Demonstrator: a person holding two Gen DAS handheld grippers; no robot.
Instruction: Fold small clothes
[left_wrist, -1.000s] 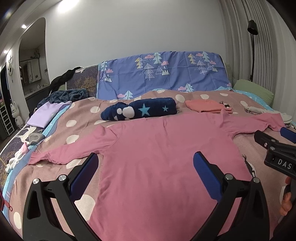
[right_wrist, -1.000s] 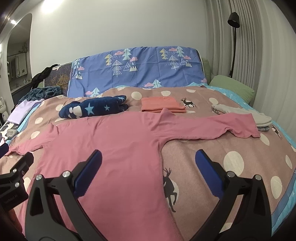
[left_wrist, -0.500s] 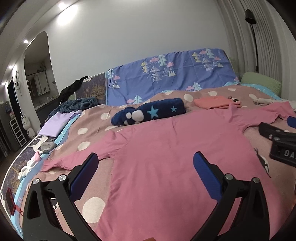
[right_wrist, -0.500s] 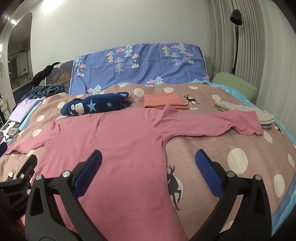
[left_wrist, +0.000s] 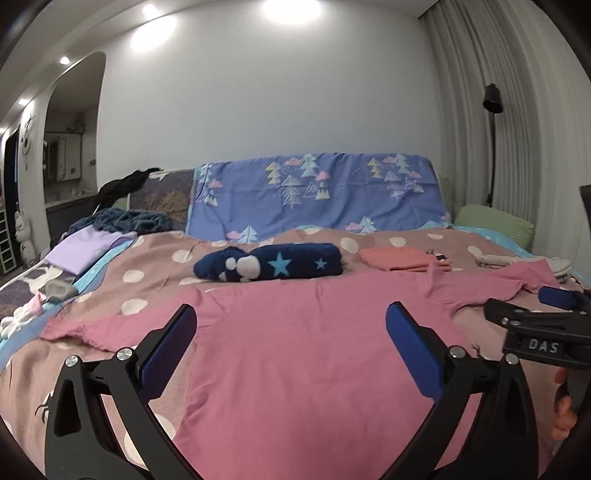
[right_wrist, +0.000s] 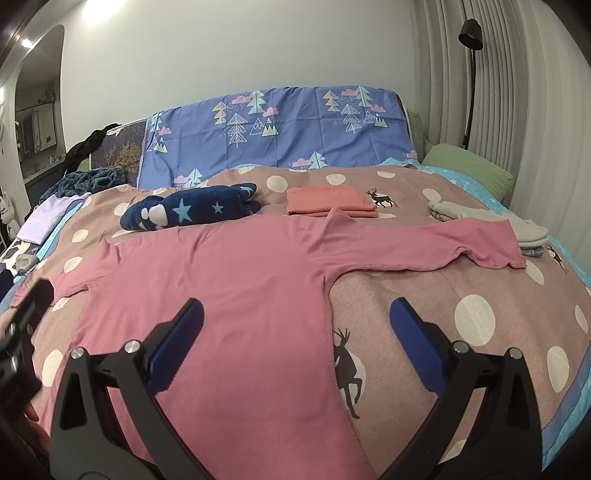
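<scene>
I hold the left gripper (left_wrist: 291, 347) and the right gripper (right_wrist: 295, 343), jaws spread and empty, above the pink shirt (right_wrist: 221, 280) lying flat on the dotted bedspread (right_wrist: 424, 302).

The long-sleeved shirt (right_wrist: 221, 280) was plain rose pink. Under it the bedspread (right_wrist: 424, 295) was dusty brown-pink with cream dots and dark deer. At twelve o'clock hung a periwinkle sheet (right_wrist: 280, 136) printed with pastel trees and pink clouds. The rolled blanket (right_wrist: 188, 212) was navy with pale blue stars; the folded garment (right_wrist: 328, 199) was coral. Both grippers (left_wrist: 288, 347) (right_wrist: 295, 339) were black with blue pads.
</scene>
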